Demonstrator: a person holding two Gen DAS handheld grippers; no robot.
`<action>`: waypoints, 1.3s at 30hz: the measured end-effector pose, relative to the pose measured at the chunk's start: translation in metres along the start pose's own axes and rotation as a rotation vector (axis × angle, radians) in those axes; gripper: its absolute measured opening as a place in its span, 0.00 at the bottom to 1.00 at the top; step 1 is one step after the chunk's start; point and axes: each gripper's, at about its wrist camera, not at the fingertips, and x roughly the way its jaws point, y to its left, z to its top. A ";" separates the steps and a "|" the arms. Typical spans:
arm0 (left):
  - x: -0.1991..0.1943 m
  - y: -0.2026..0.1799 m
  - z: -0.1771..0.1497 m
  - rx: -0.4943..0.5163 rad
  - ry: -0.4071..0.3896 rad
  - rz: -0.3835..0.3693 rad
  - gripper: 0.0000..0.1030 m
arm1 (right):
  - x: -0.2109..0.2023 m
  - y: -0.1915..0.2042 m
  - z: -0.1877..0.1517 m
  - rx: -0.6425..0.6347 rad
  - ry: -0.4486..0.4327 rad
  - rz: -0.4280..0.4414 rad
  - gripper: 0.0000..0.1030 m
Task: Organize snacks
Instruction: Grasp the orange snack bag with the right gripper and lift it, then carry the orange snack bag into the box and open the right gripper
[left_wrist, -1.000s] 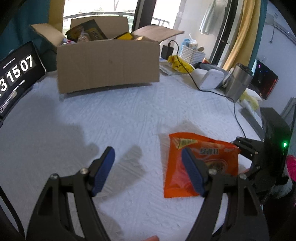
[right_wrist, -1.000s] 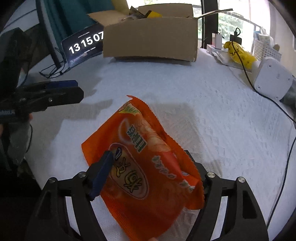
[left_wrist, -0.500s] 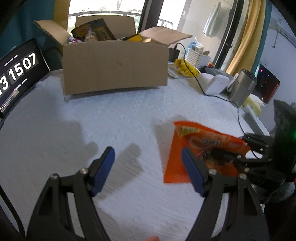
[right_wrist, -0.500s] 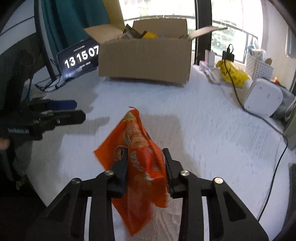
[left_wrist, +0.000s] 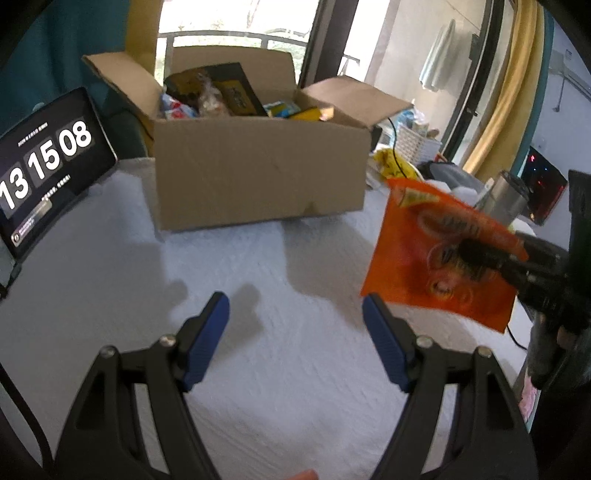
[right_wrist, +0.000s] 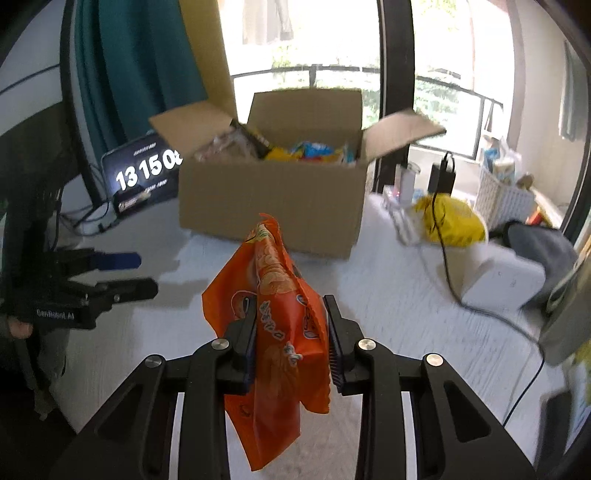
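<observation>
My right gripper (right_wrist: 290, 325) is shut on an orange snack bag (right_wrist: 273, 295) and holds it in the air above the white table, in front of an open cardboard box (right_wrist: 269, 203) that holds several snack packs. In the left wrist view the orange snack bag (left_wrist: 428, 254) hangs at the right, pinched by the right gripper (left_wrist: 476, 254), and the cardboard box (left_wrist: 258, 184) stands at the back. My left gripper (left_wrist: 295, 314) is open and empty, low over the table. It also shows in the right wrist view (right_wrist: 125, 273) at the left.
A tablet clock (left_wrist: 48, 166) leans at the back left. A yellow bag (right_wrist: 450, 218), a white basket (right_wrist: 506, 192), a white device (right_wrist: 506, 280) with a black cable (right_wrist: 447, 266), and a metal tumbler (left_wrist: 506, 195) stand on the right side of the table (left_wrist: 258, 369).
My right gripper closed on the orange bag and lifted it off the table toward the box. My left gripper stayed open and tilted up slightly.
</observation>
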 end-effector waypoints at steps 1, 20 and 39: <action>0.000 0.001 0.003 0.002 -0.006 0.007 0.74 | 0.001 -0.002 0.007 -0.001 -0.009 -0.002 0.32; -0.018 0.002 0.086 0.084 -0.192 0.055 0.74 | 0.022 -0.016 0.109 -0.037 -0.165 -0.026 0.32; 0.001 0.037 0.172 0.025 -0.340 0.137 0.74 | 0.097 -0.025 0.202 -0.025 -0.227 -0.051 0.32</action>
